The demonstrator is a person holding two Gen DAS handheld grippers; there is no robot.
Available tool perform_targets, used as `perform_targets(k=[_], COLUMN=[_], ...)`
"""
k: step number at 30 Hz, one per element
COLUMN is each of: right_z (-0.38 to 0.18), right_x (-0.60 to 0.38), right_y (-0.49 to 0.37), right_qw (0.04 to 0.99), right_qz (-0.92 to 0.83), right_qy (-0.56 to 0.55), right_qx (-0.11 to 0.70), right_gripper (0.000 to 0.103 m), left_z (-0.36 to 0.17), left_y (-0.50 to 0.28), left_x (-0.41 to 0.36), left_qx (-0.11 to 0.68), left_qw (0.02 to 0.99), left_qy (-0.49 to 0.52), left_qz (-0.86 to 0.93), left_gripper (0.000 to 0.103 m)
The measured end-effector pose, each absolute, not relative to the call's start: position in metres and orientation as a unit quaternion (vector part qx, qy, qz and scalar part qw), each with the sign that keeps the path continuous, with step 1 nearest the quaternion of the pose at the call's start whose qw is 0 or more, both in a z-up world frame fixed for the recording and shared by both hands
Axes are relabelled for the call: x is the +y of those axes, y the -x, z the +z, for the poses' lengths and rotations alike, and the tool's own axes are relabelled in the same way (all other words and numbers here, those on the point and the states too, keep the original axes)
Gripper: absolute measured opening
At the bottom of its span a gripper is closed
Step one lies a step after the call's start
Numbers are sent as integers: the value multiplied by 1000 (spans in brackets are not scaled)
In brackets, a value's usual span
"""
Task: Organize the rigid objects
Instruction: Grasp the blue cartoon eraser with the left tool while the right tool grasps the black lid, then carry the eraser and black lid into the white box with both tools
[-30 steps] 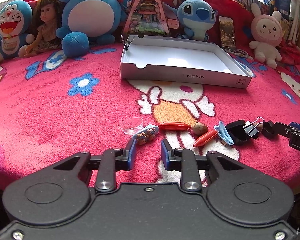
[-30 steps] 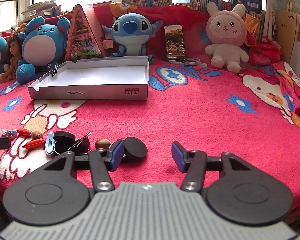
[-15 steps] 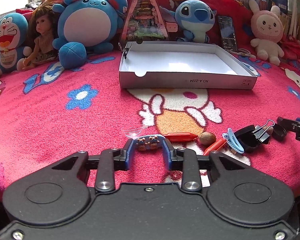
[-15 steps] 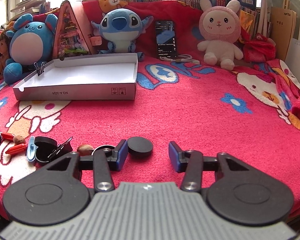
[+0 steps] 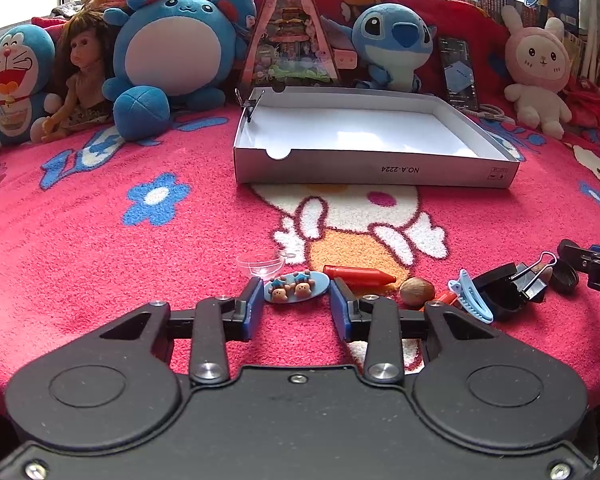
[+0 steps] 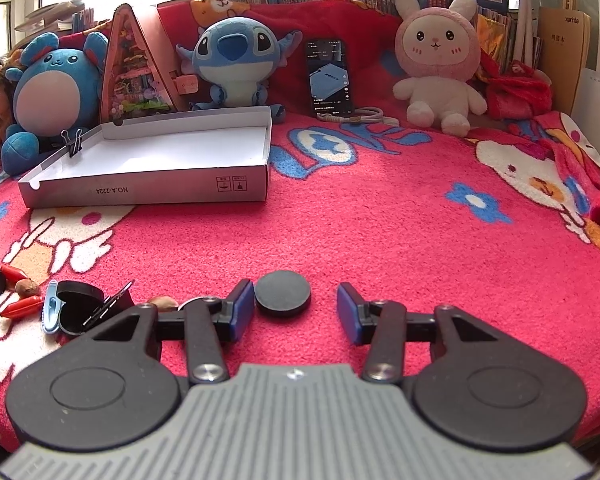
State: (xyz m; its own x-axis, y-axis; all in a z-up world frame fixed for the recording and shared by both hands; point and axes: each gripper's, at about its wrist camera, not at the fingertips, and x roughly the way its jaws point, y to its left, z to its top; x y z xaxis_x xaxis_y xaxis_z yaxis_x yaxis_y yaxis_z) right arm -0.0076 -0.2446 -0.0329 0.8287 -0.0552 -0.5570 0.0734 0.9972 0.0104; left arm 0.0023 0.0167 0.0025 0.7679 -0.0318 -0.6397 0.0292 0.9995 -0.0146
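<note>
The left gripper (image 5: 296,306) holds its jaws wide around the bear hair clip (image 5: 296,287) on the blanket (image 5: 100,248); close squarely on its long ends. The right gripper (image 6: 296,312), jaws wide, brackets the black round lid (image 6: 283,294), off-centre.

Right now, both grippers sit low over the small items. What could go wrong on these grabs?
1. The left gripper brackets the oval bear clip, and its fingers aren't closed on it. The clear plastic cup and red crayon sit close; closing may nudge them.
2. The black disc lies flat beside the right gripper's left finger, off-centre. The pads may skid over it.
</note>
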Motion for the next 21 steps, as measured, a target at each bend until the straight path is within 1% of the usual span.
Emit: perform_targets(k=[2,3,5,13,21], right_z=[-34,-34,-34,-20,0], right_x=[-244,-243,-241,-235,-233], right_y=[7,6,7,1,-25], right_qw=[955,955,955,959,956], right_qz=[-32,-30,-27,-10,14], right_qy=[-13,-11,-7,7,-18], right_qx=[293,294,294,282,292], right_gripper=[55,47,37,36,36], left_z=[4,5,9,33,53], left_y=[-1,-1,2,-3,-45], left_x=[17,17,16,16,19], left_qx=[337,336,329,310,311], left_qw=[941,942,944,950,949], left_qy=[4,3,-5,-3,21], left_qz=[-13,-11,-10,-30,-49], left_gripper=[31,31,31,31,31])
